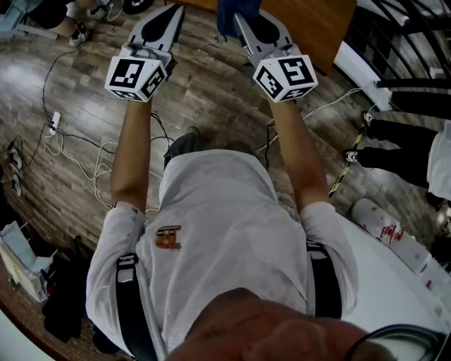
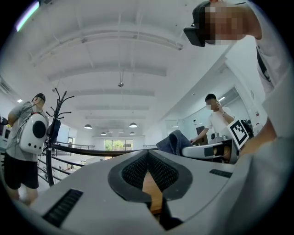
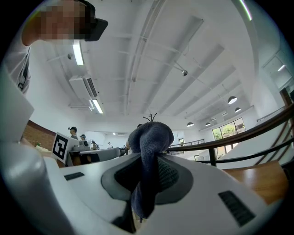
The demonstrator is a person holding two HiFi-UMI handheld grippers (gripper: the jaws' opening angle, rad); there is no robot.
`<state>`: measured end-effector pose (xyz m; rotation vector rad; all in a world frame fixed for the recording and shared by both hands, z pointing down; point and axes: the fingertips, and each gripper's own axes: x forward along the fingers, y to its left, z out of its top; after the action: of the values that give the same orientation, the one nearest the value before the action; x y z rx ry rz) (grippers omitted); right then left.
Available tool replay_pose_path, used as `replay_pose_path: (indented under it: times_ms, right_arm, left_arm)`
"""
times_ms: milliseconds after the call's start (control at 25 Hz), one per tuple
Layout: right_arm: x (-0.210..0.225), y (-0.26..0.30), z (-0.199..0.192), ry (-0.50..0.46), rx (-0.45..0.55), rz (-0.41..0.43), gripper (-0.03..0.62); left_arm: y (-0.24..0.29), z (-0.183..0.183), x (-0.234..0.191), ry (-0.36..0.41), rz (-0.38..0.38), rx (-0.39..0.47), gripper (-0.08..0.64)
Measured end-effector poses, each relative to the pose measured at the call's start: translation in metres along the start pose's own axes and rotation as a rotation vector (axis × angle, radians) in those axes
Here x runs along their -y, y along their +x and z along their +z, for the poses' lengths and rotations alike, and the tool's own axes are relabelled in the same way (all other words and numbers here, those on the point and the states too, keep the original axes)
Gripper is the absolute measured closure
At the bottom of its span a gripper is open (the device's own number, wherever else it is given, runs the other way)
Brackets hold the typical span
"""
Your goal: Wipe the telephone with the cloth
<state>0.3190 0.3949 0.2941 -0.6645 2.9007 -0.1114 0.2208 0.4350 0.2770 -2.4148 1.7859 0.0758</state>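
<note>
L gripper (image 2: 148, 158) jaws shut tight, nothing btwn them; R gripper (image 3: 147, 167) clamped on blue cloth (image 3: 151, 135), bunched above the pads; both held out over wood floor (image 1: 204, 92).

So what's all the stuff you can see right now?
wood-plank floor: one, grey-brown, under everything
wooden tabletop: one, orange-brown, ahead of the grippers
white table: one, lower right in the head view
tube-shaped thing with red print: one, white, at the white table's edge; cannot tell what it is
floor cables: several, white and black, on the floor at the left
coat stand: one, black, by a railing
other people: several, in the background
dark blue fleecy cloth: one, pinched in the right gripper
telephone: none in view
left gripper: one, white, shut and empty
right gripper: one, white, shut on the cloth
</note>
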Motion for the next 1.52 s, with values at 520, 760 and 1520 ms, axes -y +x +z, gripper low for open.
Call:
replay_pose_path:
  times_ms: [520, 760, 1520]
  right_arm:
    - [0.032, 0.068, -0.016, -0.011, -0.011, 0.014, 0.514]
    - [0.055, 0.147, -0.026, -0.022, -0.024, -0.008, 0.514]
    - [0.119, 0.363, -0.047, -0.047, -0.048, -0.157, 0.514]
  left_arm:
    - [0.038, -0.016, -0.063, 0.012, 0.007, 0.005, 0.541]
    - [0.074, -0.028, -0.14, 0.018, -0.01, 0.013, 0.541]
    - [0.169, -0.058, -0.36, -0.009, -0.137, 0.01, 0.541]
